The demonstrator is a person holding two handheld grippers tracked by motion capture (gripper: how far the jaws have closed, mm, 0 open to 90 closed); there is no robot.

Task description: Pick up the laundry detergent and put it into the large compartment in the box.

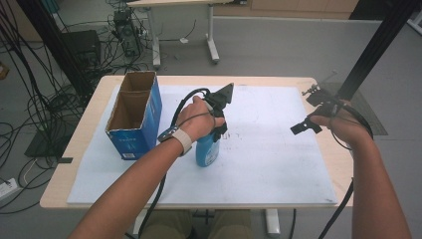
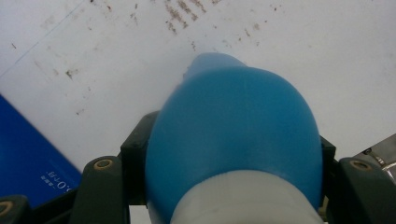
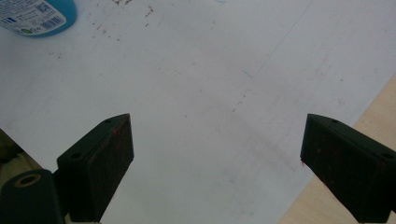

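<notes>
My left gripper (image 2: 233,186) clamped the blue bottle (image 2: 233,135) upright on the white mat (image 1: 268,149) (beside the box (image 1: 134,117)); my right gripper (image 3: 215,168) hung open, empty.

From the high view my left hand (image 1: 196,119) covers the top of the blue bottle (image 1: 207,151), so I can't see its cap. In the left gripper view the bottle's neck runs off the bottom edge. In the right gripper view its label is cut by the top edge, the print too small to read.
</notes>
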